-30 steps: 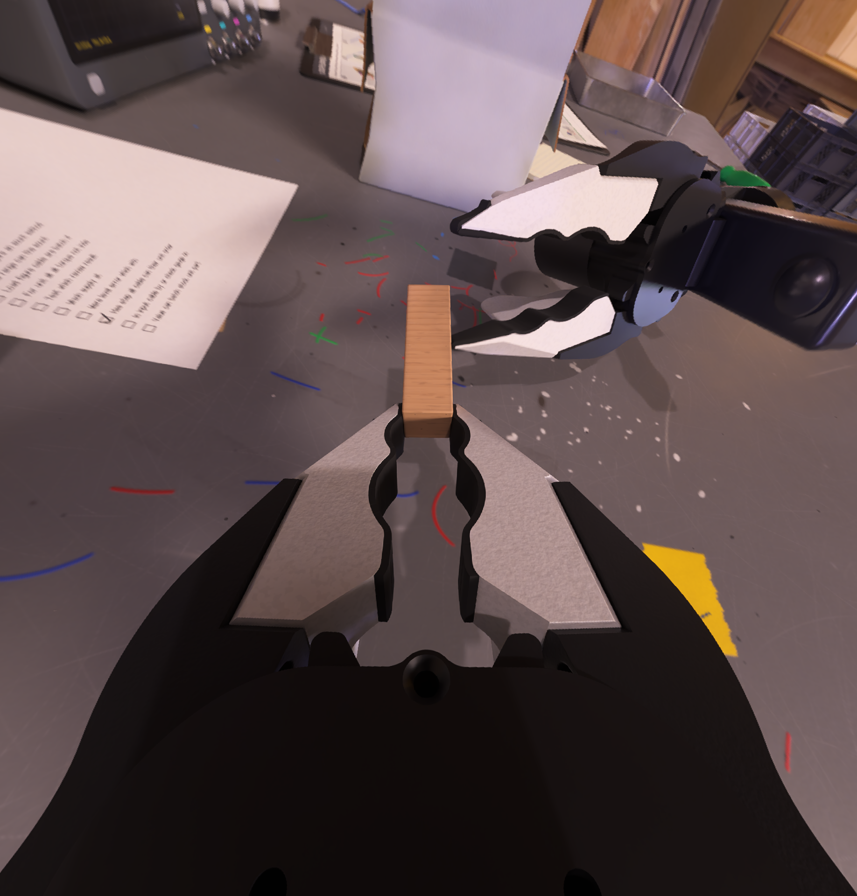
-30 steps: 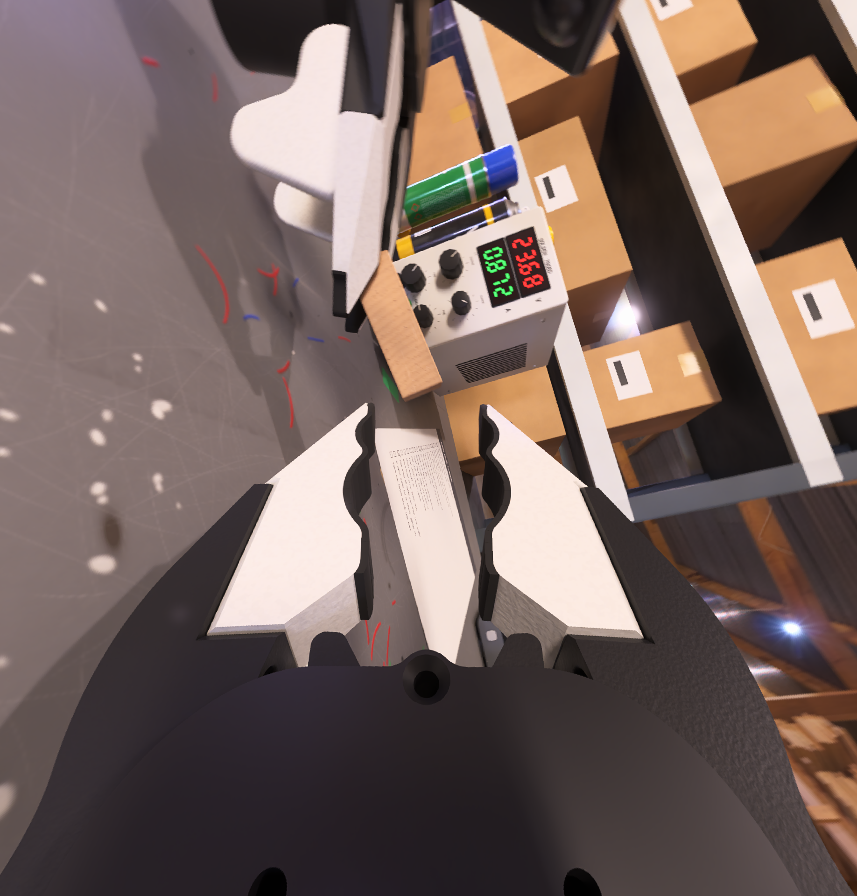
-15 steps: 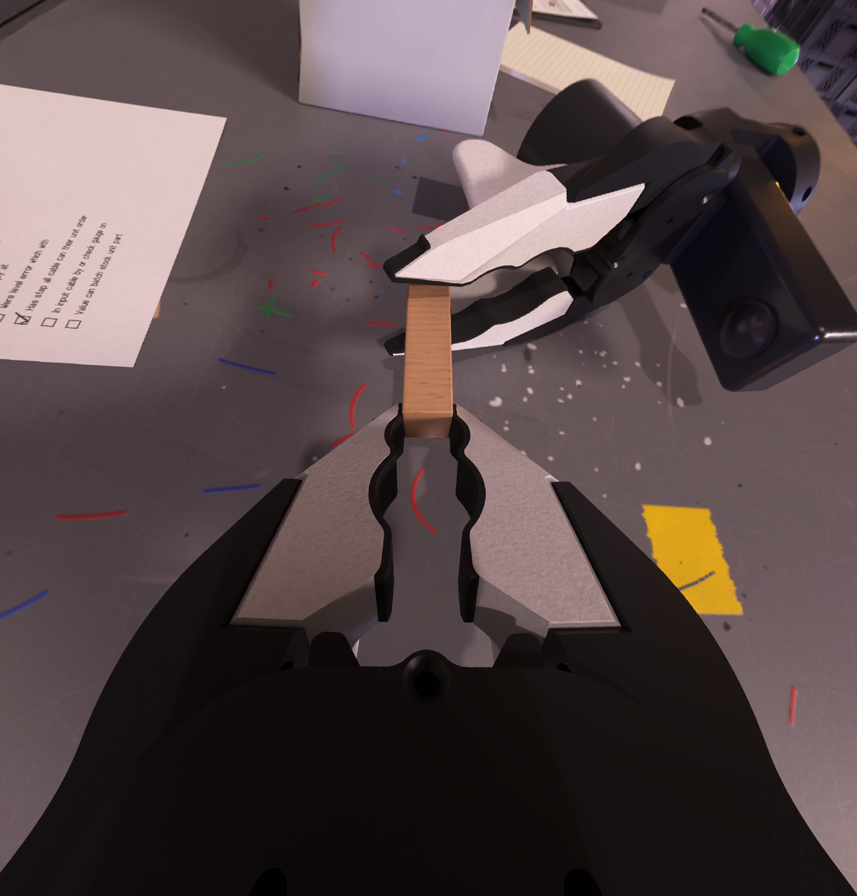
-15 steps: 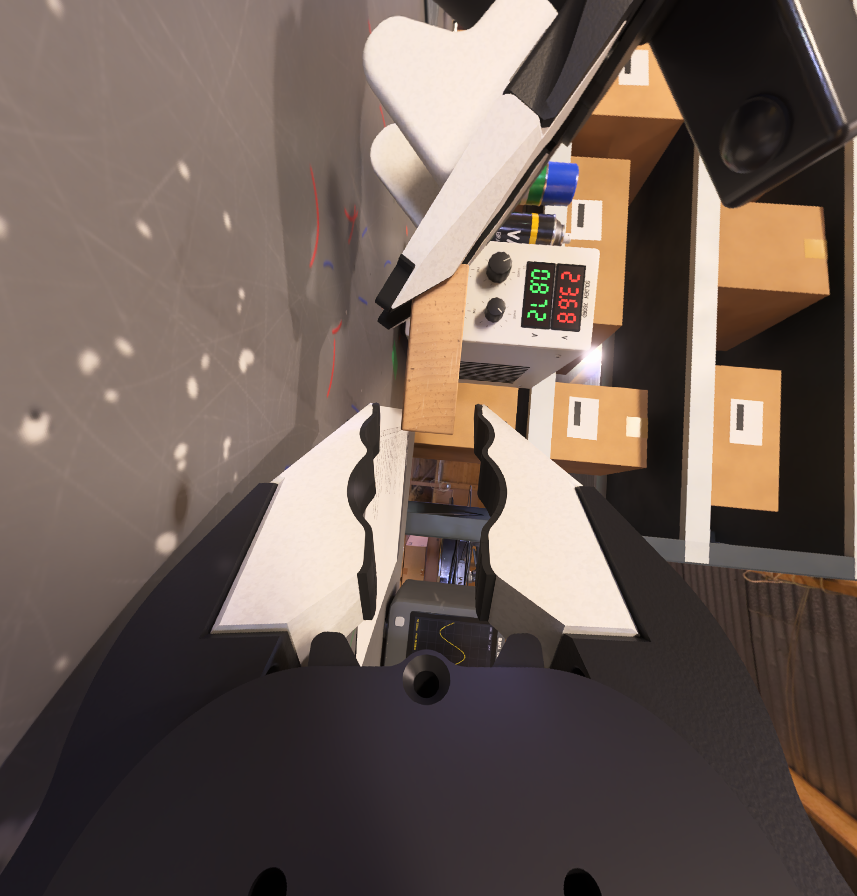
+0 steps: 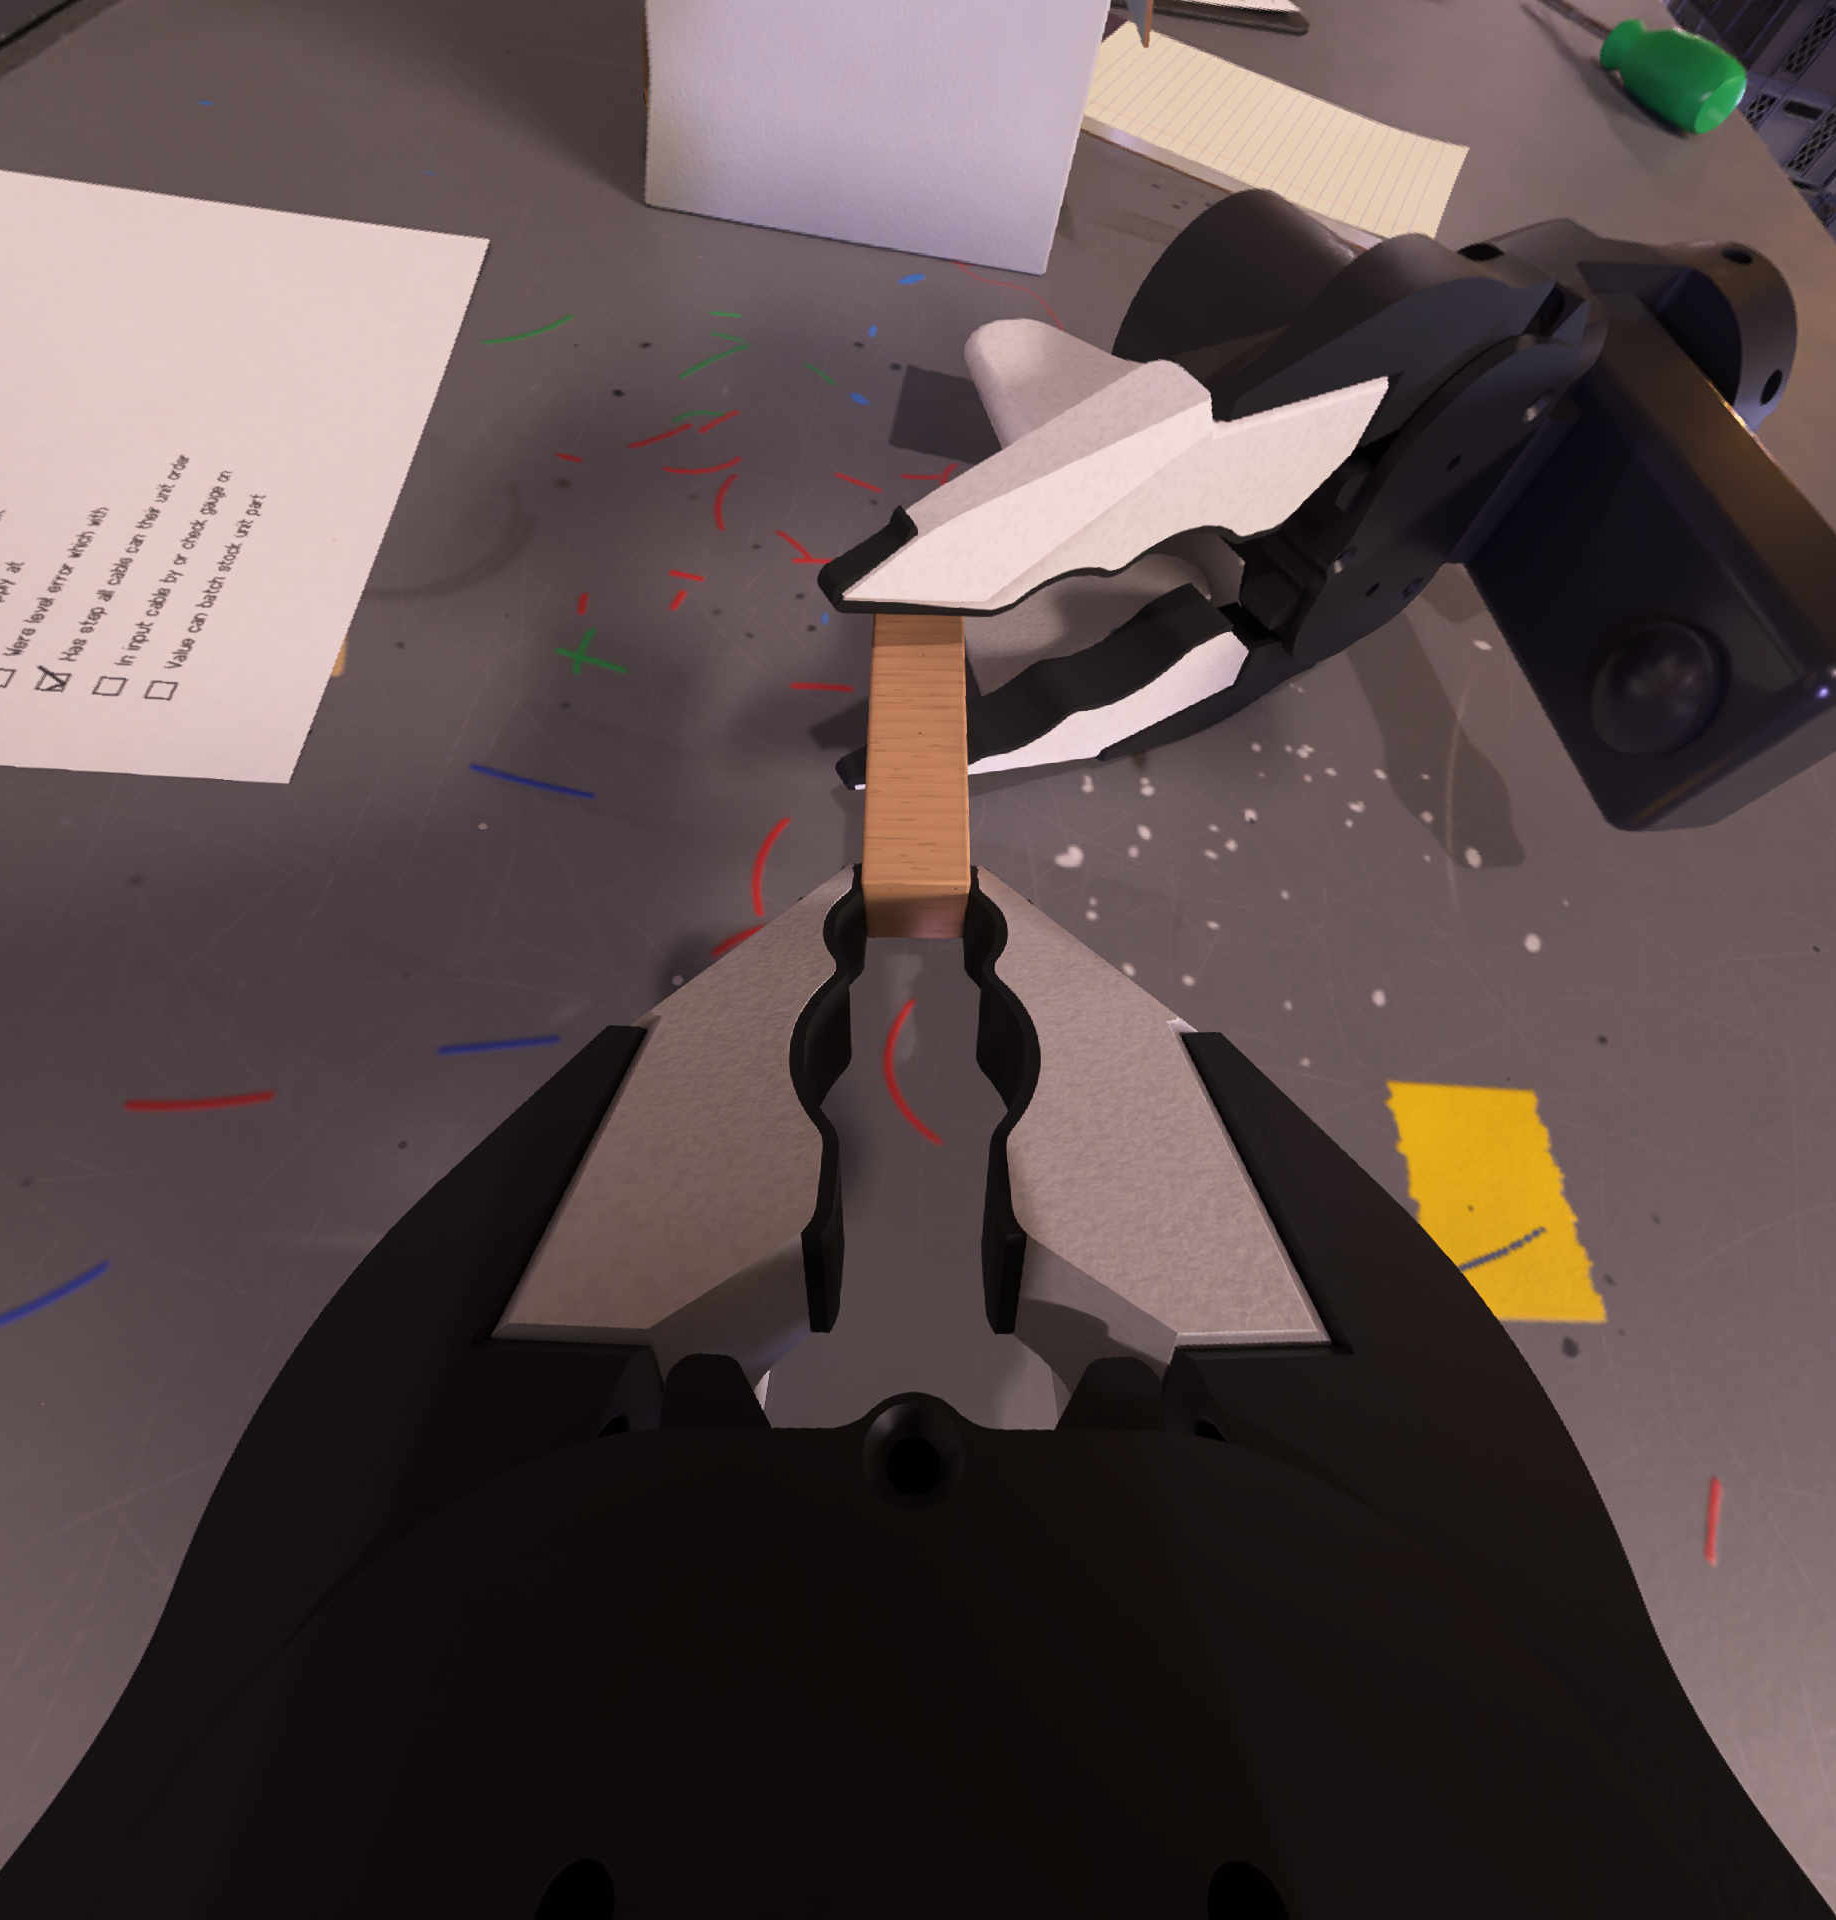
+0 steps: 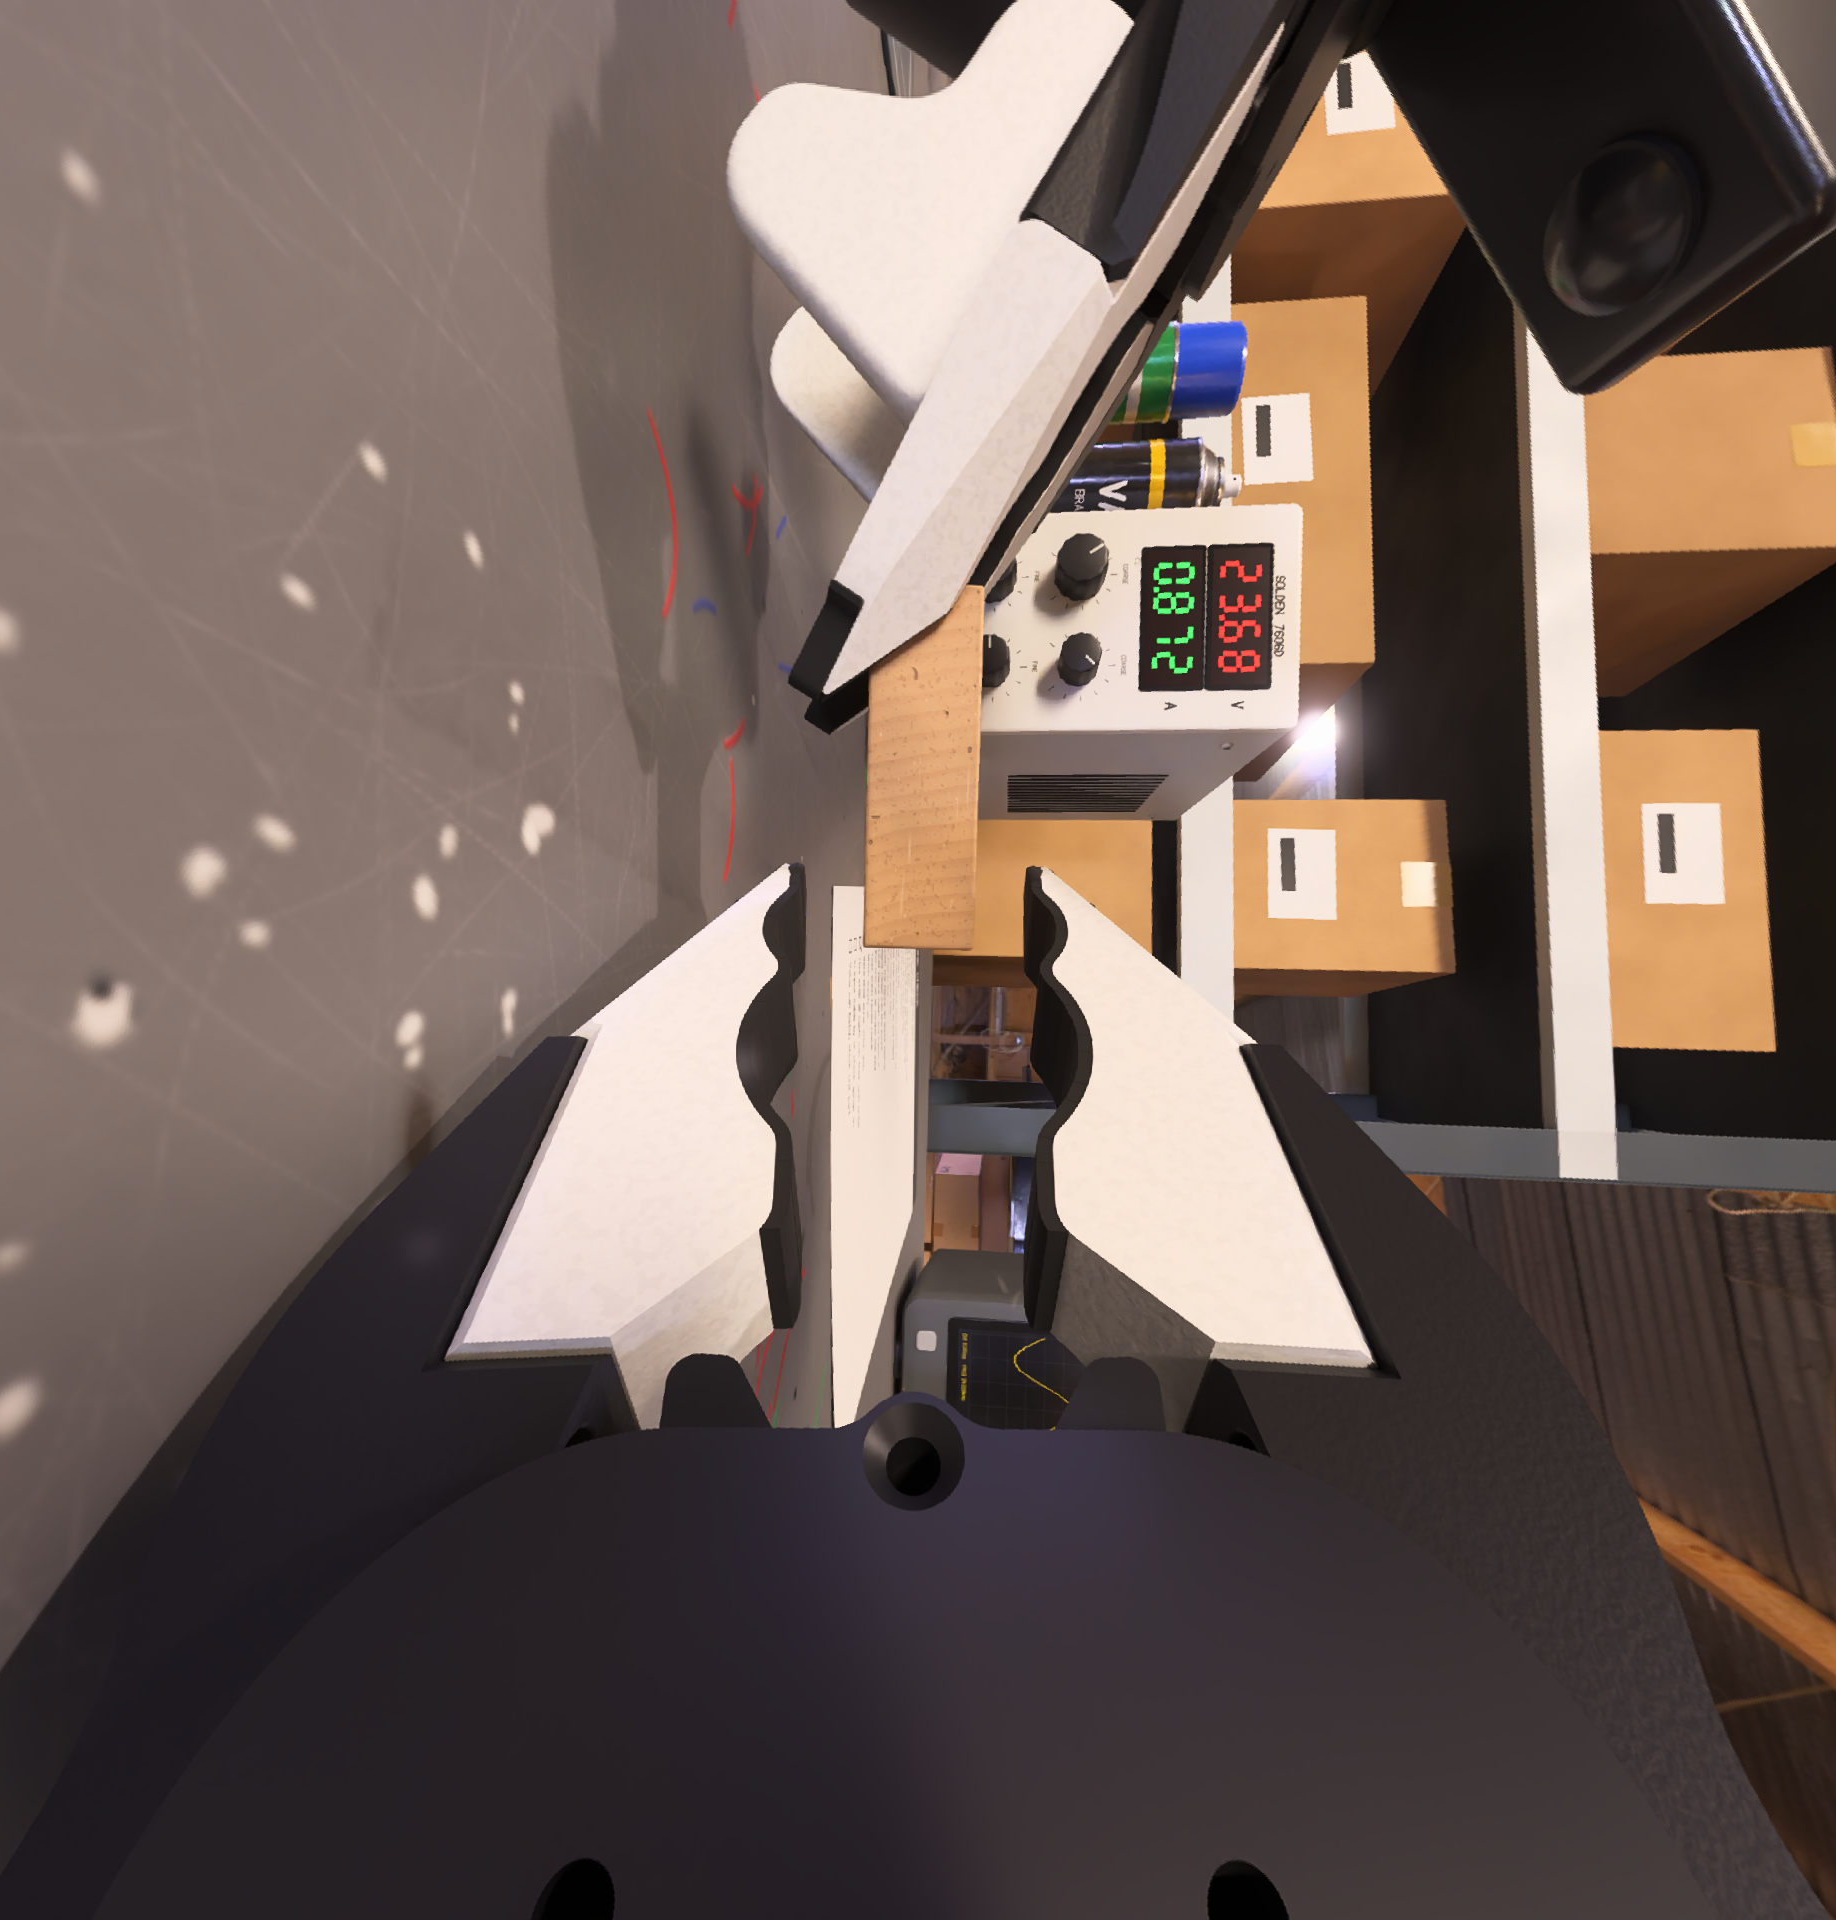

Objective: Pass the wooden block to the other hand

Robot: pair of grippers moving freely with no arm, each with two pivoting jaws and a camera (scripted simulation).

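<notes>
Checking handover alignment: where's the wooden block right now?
In the left wrist view, the wooden block is clamped at the left gripper's fingertips above the table; its far end sits between the open right gripper's fingers.

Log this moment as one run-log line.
left tool: shut on wooden block | right tool: open, straddling block's free end | handover: not yet done

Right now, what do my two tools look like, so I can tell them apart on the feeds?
They look nearly identical. The left tool has a matte black body, pale grey textured finger plates and black scalloped inner pads. The right tool has the same shape, with whiter plates and a dark body. Each carries a boxy black camera housing with a round lens. No cables or markings show.
</notes>
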